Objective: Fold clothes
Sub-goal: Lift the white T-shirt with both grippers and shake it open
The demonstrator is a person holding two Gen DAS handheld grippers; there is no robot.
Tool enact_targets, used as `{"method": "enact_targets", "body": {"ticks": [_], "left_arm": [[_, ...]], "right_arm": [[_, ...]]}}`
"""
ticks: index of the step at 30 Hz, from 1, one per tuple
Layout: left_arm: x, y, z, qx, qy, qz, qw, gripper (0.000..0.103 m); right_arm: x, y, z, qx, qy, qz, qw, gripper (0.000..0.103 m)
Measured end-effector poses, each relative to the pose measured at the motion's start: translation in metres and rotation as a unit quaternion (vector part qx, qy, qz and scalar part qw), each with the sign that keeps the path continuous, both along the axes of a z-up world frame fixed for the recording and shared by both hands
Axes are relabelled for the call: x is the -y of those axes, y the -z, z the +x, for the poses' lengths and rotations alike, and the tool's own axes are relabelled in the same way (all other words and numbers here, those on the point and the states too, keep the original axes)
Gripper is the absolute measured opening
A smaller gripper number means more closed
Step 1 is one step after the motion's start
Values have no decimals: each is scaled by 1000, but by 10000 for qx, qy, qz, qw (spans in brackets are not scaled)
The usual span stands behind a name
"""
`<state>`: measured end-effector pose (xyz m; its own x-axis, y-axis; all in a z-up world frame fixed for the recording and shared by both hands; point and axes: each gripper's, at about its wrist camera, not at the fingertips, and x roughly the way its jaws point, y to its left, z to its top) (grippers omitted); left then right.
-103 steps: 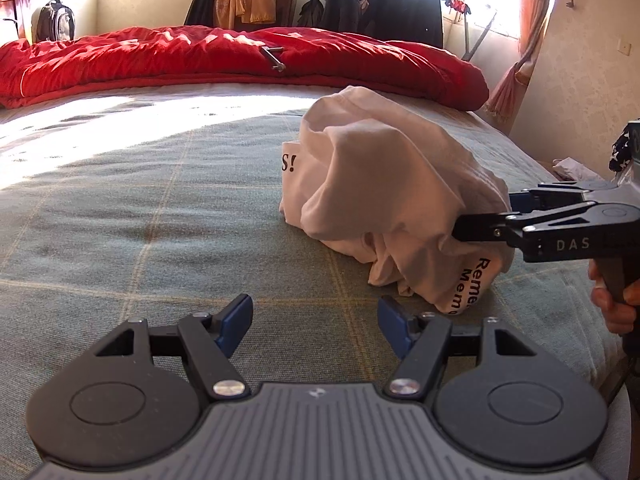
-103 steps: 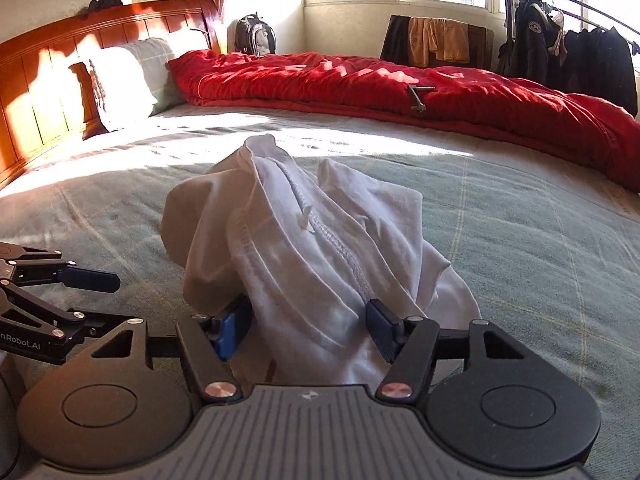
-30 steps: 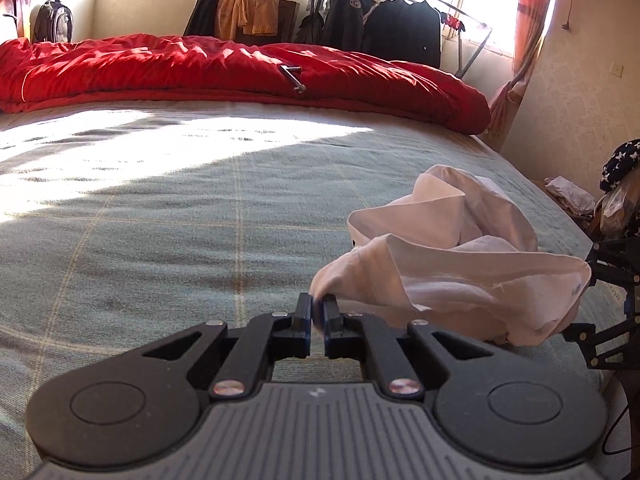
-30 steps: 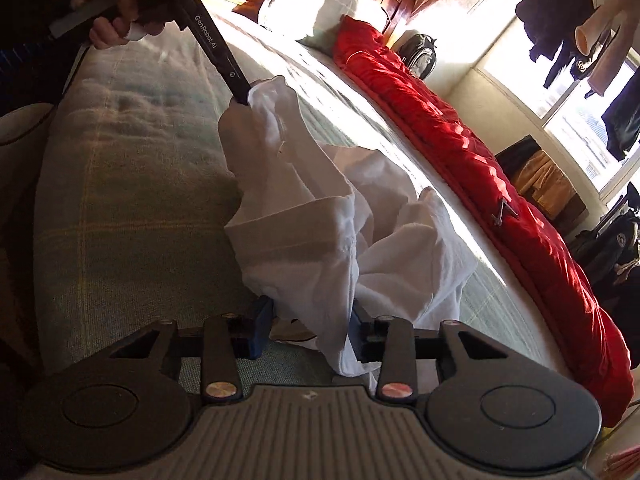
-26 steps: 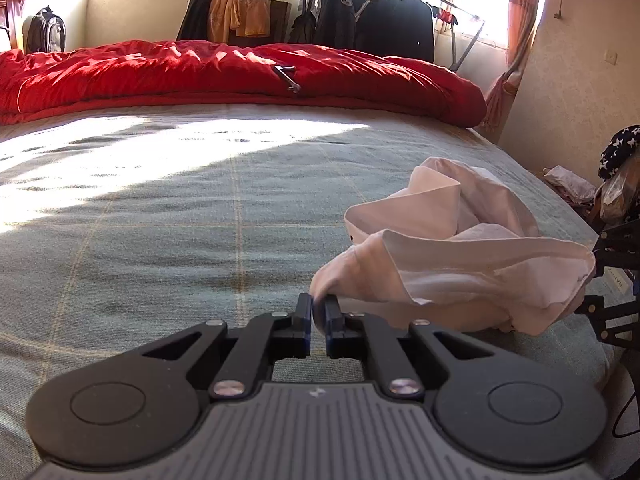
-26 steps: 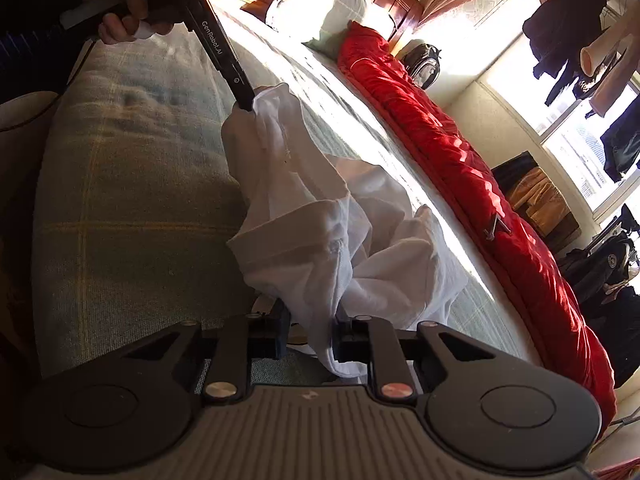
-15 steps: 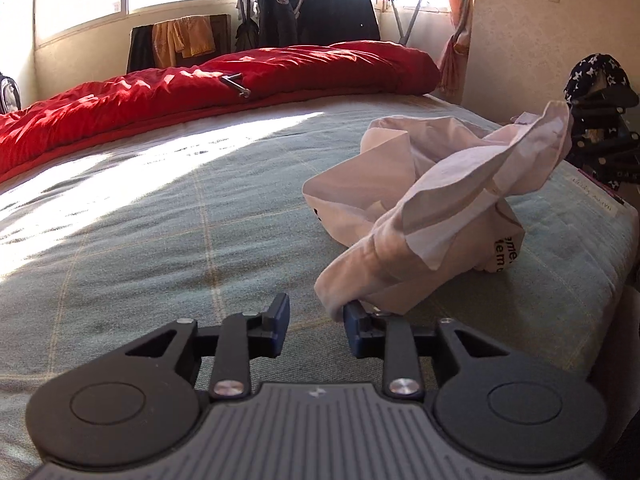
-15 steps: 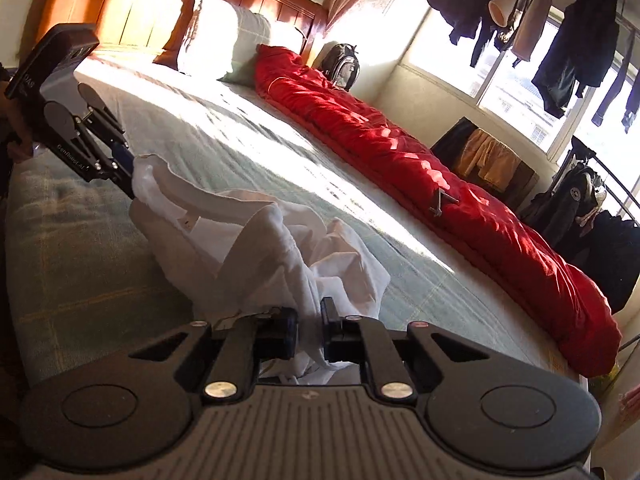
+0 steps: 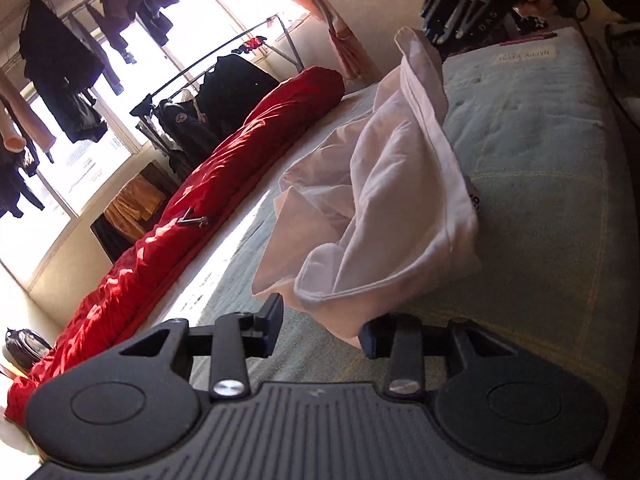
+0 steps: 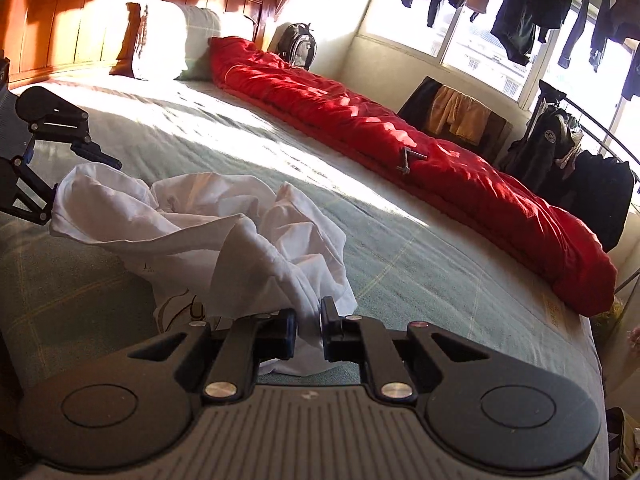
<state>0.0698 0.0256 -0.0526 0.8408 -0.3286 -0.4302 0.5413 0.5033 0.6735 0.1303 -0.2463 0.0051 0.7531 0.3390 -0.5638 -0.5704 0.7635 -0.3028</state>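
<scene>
1. We hold a white shirt (image 10: pixel 240 236) stretched between our two tools, its long axis running from one to the other, sagging onto the bed (image 10: pixel 420 264) near its foot edge.
2. Our right gripper (image 10: pixel 308 326) is clamped on one bunched end.
3. Our left gripper (image 9: pixel 320 326) is spread wide; a hem drapes between its fingers.
4. A red quilt (image 10: pixel 400 140) lies along the far edge, a pillow (image 10: pixel 176 44) at the headboard; clothes hang by sunlit windows.
</scene>
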Motion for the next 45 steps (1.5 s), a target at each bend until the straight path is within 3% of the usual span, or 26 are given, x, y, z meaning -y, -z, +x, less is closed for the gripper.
{"method": "enact_targets", "body": {"ticks": [3, 5, 7, 10, 13, 15, 16, 17, 18, 21, 24, 25, 27, 30, 34, 35, 36, 39, 45], "left_arm": [[13, 5, -22, 553, 589, 1052, 9912, 42], [21, 11, -31, 785, 940, 1694, 9779, 42], [28, 20, -37, 1005, 1266, 2311, 9594, 43], [32, 32, -44, 1121, 1749, 2879, 9349, 44], [36, 43, -50, 1229, 2222, 3428, 9044, 48], [40, 48, -50, 1062, 2405, 3612, 8947, 48], [42, 49, -48, 902, 2408, 3595, 8970, 48], [44, 49, -44, 708, 2356, 3514, 9033, 41], [46, 46, -39, 535, 2282, 3392, 9110, 28], [48, 34, -24, 128, 1965, 2828, 9387, 10], [40, 1, 0, -436, 1431, 1669, 9746, 8], [35, -11, 10, -587, 1201, 1256, 9830, 8], [25, -29, 29, -806, 759, 558, 9923, 7], [9, -51, 61, -1110, 191, -315, 9931, 7], [-12, -65, 99, -1471, -325, -1018, 9833, 7], [-18, -66, 102, -1534, -414, -1111, 9810, 7], [-22, -66, 103, -1556, -487, -1166, 9797, 7], [-36, -67, 107, -1619, -707, -1328, 9753, 6], [-42, -86, 117, -1830, -856, -1751, 9636, 5]], "right_arm": [[-5, 3, -1, -4, -87, -130, 9999, 16], [-8, 5, -2, 11, -156, -219, 9996, 17], [-11, 7, -5, 44, -223, -345, 9991, 17], [-13, 7, -9, 82, -310, -461, 9984, 18], [-15, 7, -12, 104, -380, -527, 9978, 19], [-14, 7, -12, 95, -412, -514, 9978, 19], [-14, 7, -13, 75, -450, -506, 9977, 19], [-15, 8, -14, 56, -489, -498, 9975, 19], [-15, 8, -13, 50, -541, -515, 9972, 19], [-17, 14, -18, 81, -690, -690, 9952, 25], [-20, 22, -23, 120, -859, -933, 9919, 32], [-21, 25, -25, 157, -900, -996, 9908, 33], [-23, 31, -28, 233, -982, -1122, 9885, 34], [-29, 36, -30, 417, -1096, -1173, 9861, 43], [-41, 43, -26, 473, -1290, -1283, 9822, 40], [-44, 42, -25, 421, -1306, -1294, 9820, 33], [-47, 42, -24, 366, -1321, -1305, 9819, 16], [-53, 35, -19, 219, -1315, -1240, 9833, 13], [-32, -21, 6, 173, -831, -189, 9962, 10]]}}
